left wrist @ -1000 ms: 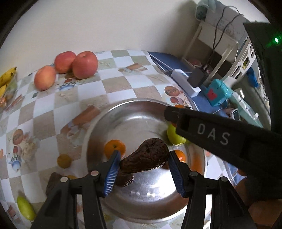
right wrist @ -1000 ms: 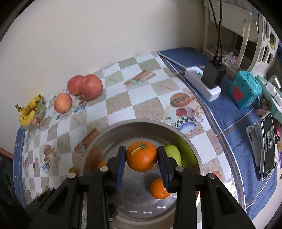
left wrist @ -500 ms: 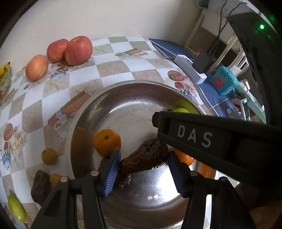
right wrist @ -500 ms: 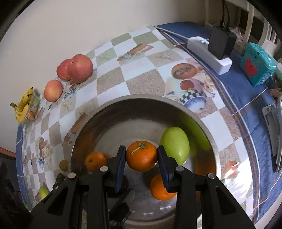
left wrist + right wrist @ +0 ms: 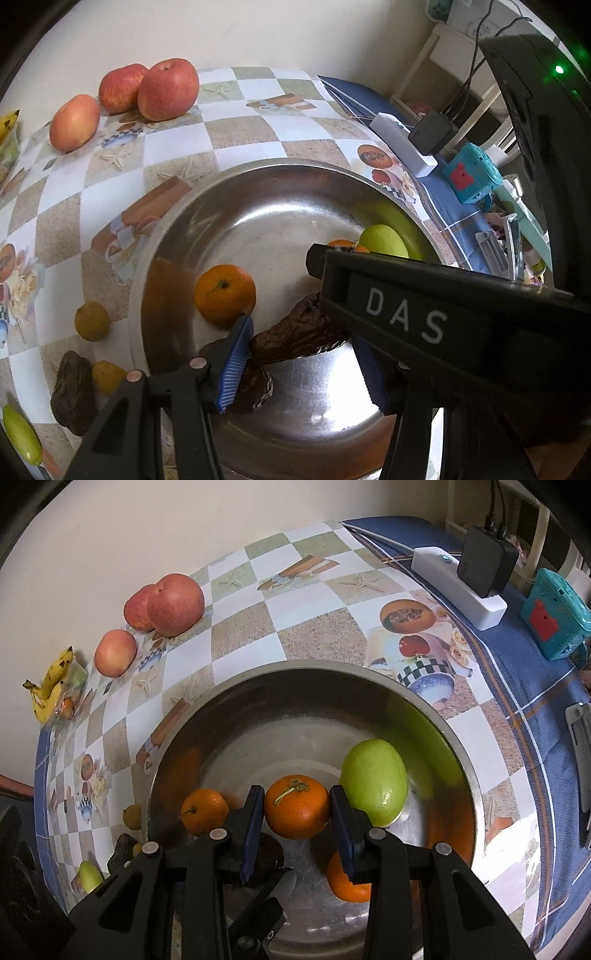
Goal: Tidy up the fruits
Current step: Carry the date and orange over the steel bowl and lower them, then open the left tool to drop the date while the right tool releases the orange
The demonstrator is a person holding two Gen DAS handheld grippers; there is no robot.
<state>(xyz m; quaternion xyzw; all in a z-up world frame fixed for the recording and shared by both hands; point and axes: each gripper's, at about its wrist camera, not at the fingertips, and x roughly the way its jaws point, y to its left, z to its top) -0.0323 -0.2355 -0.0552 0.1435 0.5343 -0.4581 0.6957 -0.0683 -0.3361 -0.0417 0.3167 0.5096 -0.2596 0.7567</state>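
While both hover over the steel bowl (image 5: 424,705), it holds a green mango (image 5: 373,781) and two loose oranges (image 5: 205,810). Left hand-held gripper (image 5: 303,363) clamps a wrinkled dark-brown fruit (image 5: 295,338); right hand-held gripper (image 5: 297,823) clamps a stemmed orange (image 5: 297,806).

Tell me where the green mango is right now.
In the right wrist view, the green mango lies inside the steel bowl on its right side, just right of the orange gripped in the right claw.
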